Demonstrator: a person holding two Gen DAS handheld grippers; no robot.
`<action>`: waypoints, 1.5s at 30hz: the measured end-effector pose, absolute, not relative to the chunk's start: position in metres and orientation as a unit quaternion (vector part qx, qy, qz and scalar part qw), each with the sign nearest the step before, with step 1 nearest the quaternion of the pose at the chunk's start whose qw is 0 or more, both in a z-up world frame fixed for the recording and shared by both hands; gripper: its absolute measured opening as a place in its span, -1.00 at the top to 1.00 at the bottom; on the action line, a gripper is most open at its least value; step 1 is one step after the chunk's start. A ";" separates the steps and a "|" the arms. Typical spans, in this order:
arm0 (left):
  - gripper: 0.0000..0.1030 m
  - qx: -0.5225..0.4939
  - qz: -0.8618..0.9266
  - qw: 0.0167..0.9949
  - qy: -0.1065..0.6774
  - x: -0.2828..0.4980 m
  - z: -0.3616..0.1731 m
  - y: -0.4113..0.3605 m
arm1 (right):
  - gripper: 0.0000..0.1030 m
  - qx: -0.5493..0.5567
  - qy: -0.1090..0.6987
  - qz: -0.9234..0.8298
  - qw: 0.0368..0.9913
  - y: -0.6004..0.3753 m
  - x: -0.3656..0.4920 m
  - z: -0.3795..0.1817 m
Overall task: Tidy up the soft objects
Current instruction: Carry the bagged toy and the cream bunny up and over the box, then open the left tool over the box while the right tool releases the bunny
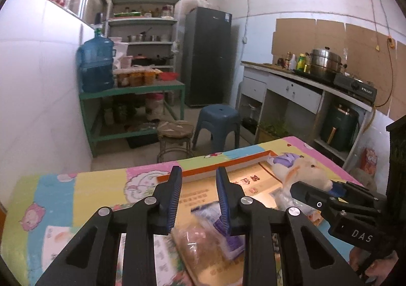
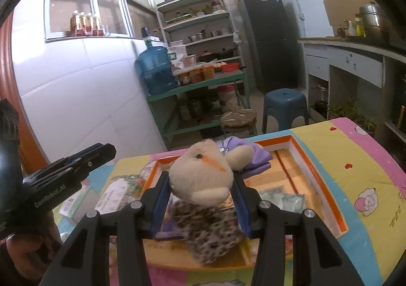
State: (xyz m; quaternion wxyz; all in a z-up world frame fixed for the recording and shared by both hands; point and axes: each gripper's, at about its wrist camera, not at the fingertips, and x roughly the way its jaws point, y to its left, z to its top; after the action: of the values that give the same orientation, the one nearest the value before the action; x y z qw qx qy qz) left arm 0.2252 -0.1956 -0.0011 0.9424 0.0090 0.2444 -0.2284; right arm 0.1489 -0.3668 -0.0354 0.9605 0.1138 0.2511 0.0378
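My right gripper (image 2: 201, 184) is shut on a cream plush toy (image 2: 203, 177) with a purple dress, held over the orange-rimmed shallow box (image 2: 327, 177). A leopard-print soft item (image 2: 213, 227) lies in the box beneath it. In the left wrist view the plush toy (image 1: 308, 172) shows at the right, between the right gripper's fingers. My left gripper (image 1: 199, 184) is open and empty, above a bagged brownish soft item (image 1: 200, 243) and a blue-and-white packet (image 1: 218, 220) in the box (image 1: 228, 165).
The box sits on a table under a colourful cartoon cloth (image 2: 355, 184). Paper packets (image 2: 114, 192) lie left of the box. Beyond the table's far edge stand a blue plastic stool (image 1: 219, 123), a round cushioned stool (image 1: 175, 133) and a green rack (image 1: 132, 113).
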 end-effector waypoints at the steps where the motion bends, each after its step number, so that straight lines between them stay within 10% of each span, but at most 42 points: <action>1: 0.54 0.009 -0.232 0.940 0.250 0.229 -0.003 -0.200 | 0.08 0.114 0.252 0.035 0.960 -0.371 0.151 -0.037; 24: 0.62 -0.009 -0.236 0.934 0.268 0.239 -0.031 -0.203 | -0.02 0.126 0.331 0.031 0.935 -0.397 0.198 -0.095; 33: -0.08 -0.015 -0.216 0.942 0.256 0.225 -0.023 -0.187 | -0.31 0.130 0.314 0.041 0.940 -0.389 0.186 -0.090; 45: -0.11 -0.026 -0.210 0.946 0.244 0.200 -0.006 -0.170 | -0.31 0.127 0.303 0.036 0.944 -0.379 0.165 -0.072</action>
State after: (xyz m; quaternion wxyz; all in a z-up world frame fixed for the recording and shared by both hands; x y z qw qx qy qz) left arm 0.1999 -0.1699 -0.0058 0.9465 -0.0258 0.2436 -0.2102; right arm 0.1646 -0.3794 -0.0716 0.9438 0.1271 0.3030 0.0361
